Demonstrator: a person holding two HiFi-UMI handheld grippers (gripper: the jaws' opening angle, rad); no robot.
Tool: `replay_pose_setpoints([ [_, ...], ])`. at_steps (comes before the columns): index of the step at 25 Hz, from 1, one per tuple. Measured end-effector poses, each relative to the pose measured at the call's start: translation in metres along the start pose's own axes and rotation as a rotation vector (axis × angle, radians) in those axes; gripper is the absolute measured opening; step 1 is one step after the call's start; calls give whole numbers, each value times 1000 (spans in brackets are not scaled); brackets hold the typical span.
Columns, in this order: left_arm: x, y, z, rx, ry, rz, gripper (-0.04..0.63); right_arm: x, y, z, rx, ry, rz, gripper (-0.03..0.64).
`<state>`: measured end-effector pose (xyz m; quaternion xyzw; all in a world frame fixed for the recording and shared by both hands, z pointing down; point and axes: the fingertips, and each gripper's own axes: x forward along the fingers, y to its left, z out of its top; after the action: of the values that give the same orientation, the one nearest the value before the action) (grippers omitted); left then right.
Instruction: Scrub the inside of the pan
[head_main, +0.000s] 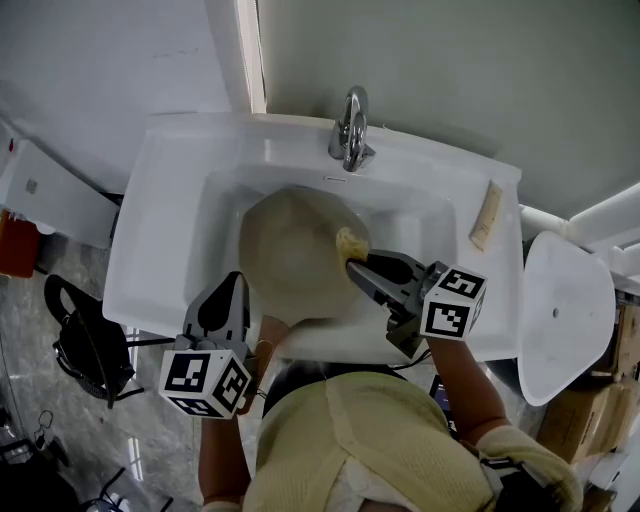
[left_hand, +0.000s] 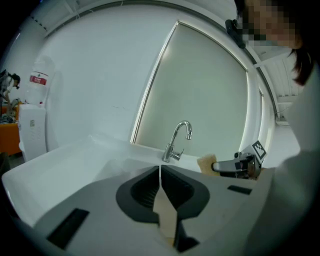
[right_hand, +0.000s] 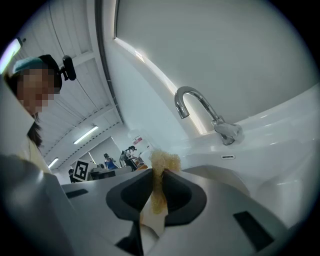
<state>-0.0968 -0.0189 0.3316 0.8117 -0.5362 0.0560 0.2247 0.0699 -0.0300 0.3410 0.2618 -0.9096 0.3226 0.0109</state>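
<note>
Currently the pan (head_main: 295, 255) sits tilted in the sink (head_main: 170, 200), just in front of the faucet (head_main: 349, 128). Your left gripper (head_main: 232, 290) has its fingers pinched on a thin beige edge (probably the pan's handle or rim). Your right gripper (head_main: 358, 268) has its fingers clamped on the scrub pad (head_main: 351, 242).

Pan is likely stiff, light and slippery, so hold it at the handle. Only the head view shows the pad against the pan. The right gripper view shows the pad squashed.

The pan (head_main: 292, 255) fills most of the sink (head_main: 160, 210) basin. You have open room only to its right, where your right gripper (head_main: 354, 268), clamped on the sponge (head_main: 351, 241), sits. The faucet (head_main: 350, 130) overhangs the back rim. A tan strip (head_main: 486, 215) lies on the right ledge.
</note>
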Motion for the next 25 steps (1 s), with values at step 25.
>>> replay_pose_setpoints([
  [25, -10, 18, -18, -64, 29, 84, 61, 13, -15, -31, -13, 78, -129, 72],
])
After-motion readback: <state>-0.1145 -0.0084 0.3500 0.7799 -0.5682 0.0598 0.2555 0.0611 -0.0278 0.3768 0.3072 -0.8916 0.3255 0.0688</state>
